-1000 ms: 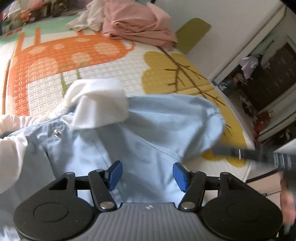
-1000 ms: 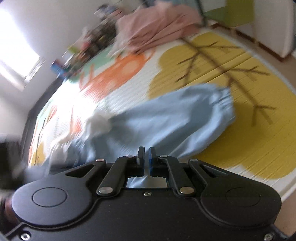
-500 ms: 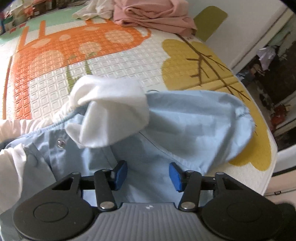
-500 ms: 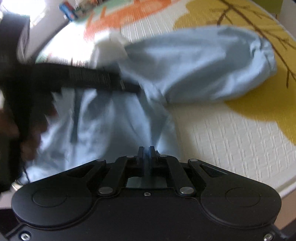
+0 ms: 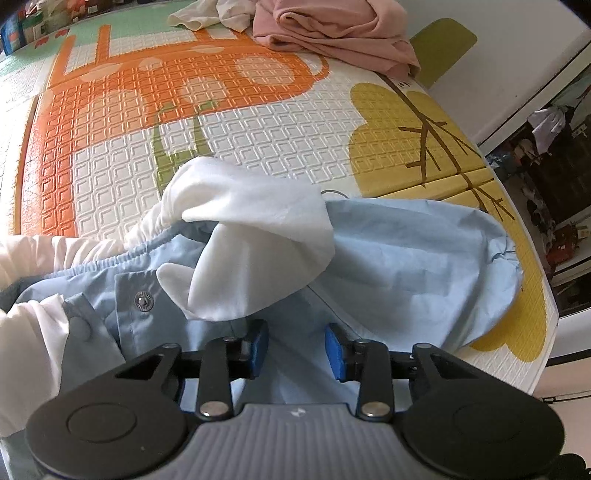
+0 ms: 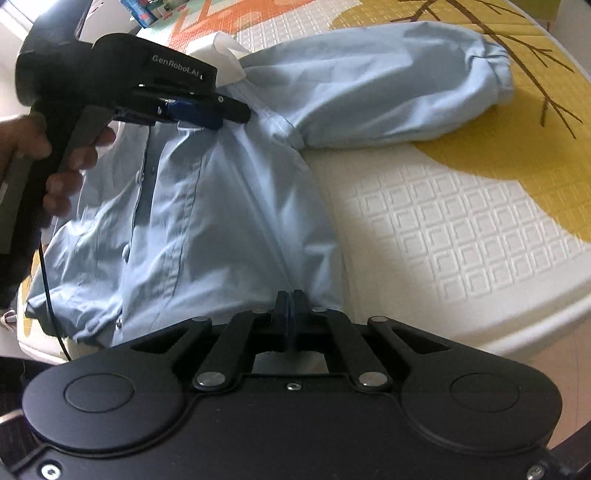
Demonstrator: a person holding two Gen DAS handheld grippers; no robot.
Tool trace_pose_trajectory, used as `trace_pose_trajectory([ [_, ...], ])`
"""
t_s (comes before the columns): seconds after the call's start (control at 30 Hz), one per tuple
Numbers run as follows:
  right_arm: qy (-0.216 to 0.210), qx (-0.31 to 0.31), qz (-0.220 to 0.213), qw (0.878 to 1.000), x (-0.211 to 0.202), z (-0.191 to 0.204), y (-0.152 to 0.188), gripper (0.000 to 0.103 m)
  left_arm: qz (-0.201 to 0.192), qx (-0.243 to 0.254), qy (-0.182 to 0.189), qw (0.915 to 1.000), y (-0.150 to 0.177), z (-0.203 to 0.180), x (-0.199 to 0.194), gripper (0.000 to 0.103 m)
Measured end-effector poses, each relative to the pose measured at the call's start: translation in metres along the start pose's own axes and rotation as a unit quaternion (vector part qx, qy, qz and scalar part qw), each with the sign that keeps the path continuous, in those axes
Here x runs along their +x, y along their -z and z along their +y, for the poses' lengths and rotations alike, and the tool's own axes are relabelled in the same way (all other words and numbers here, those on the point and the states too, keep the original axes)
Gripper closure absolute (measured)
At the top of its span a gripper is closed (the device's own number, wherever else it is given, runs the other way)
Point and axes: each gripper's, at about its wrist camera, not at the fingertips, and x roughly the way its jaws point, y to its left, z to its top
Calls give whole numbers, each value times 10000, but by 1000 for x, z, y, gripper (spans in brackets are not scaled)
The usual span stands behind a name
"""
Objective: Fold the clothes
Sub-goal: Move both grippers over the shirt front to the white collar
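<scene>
A light blue jacket [image 5: 406, 266] with a white hood [image 5: 255, 225] and white lining lies on a patterned play mat [image 5: 258, 122]. One sleeve stretches out to the right, its cuff [image 6: 495, 62] at the yellow patch. My left gripper [image 5: 297, 349] is open, its blue pads just above the blue cloth near the shoulder; it also shows in the right wrist view [image 6: 192, 110]. My right gripper [image 6: 290, 314] is shut on the jacket's lower edge [image 6: 236, 240] near the mat's front edge.
A pile of pink clothes [image 5: 332, 33] and a white garment [image 5: 207, 14] lie at the far side of the mat. The mat's right edge [image 5: 546, 332] drops to the floor. A doorway with clutter [image 5: 554, 147] is on the right.
My left gripper has moved forward over the shoulder and its jaws have narrowed slightly. My right gripper has swung down to the jacket's lower edge, staying shut.
</scene>
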Motion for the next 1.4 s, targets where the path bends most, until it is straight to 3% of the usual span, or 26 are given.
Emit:
trace_pose_trajectory([
  [0.27,93,-47,-121,9999,-18,-2,16,103,2,30,9,10000,0,-1,-2,65],
  [0.33,10,-18,-338,9994,-33,0,14,100,7,30,28,10000,0,-3,-4,64],
  [0.53,-107,-345,-1073,9936,-73,22,-18,100,-324,211,414,9984,6,-13,-40,60],
  [0.63,-131,-518,-1239,9909,-75,32,-35,100,-467,422,496,9968,14,-19,-61,54],
  [0.8,-118,-616,-1079,9922,-48,39,-52,99,-420,789,722,9934,43,-17,-78,52],
  [1.13,-50,-667,-567,9962,13,37,-47,99,28,1019,944,9903,95,-12,-52,52],
  [1.4,48,-446,-440,9980,30,19,-50,102,327,1213,1238,9843,122,-10,-41,51],
])
